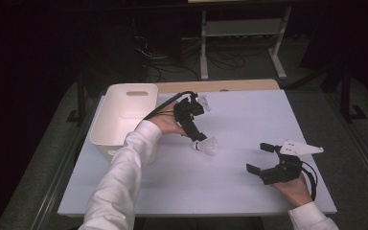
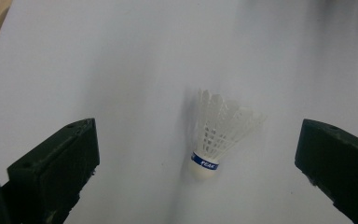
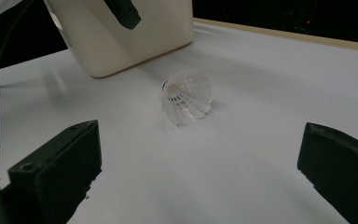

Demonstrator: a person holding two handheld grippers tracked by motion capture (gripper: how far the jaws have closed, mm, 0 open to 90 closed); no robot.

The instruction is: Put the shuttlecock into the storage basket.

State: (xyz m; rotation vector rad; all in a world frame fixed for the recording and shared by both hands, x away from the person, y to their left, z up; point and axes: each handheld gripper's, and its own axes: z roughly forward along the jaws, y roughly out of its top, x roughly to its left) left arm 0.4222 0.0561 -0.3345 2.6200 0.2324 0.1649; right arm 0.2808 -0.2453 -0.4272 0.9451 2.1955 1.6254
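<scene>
A white feather shuttlecock (image 1: 211,145) with a blue band round its cork lies on its side on the white table top. My left gripper (image 1: 197,135) hovers just above and to the left of it, tilted down. In the left gripper view the shuttlecock (image 2: 216,135) lies between the wide-open jaws of my left gripper (image 2: 198,127), untouched. My right gripper (image 1: 259,158) is open near the front right, well apart from the shuttlecock, with nothing between its fingers. The right gripper view has the shuttlecock (image 3: 186,96) ahead of the open right gripper (image 3: 200,129).
A white plastic bin (image 1: 124,115) stands at the table's left, close behind the left hand; it shows as bin (image 3: 121,42) beyond the shuttlecock. A wooden strip (image 1: 220,86) runs along the far edge. Cables and a table frame (image 1: 242,28) lie on the dark floor beyond.
</scene>
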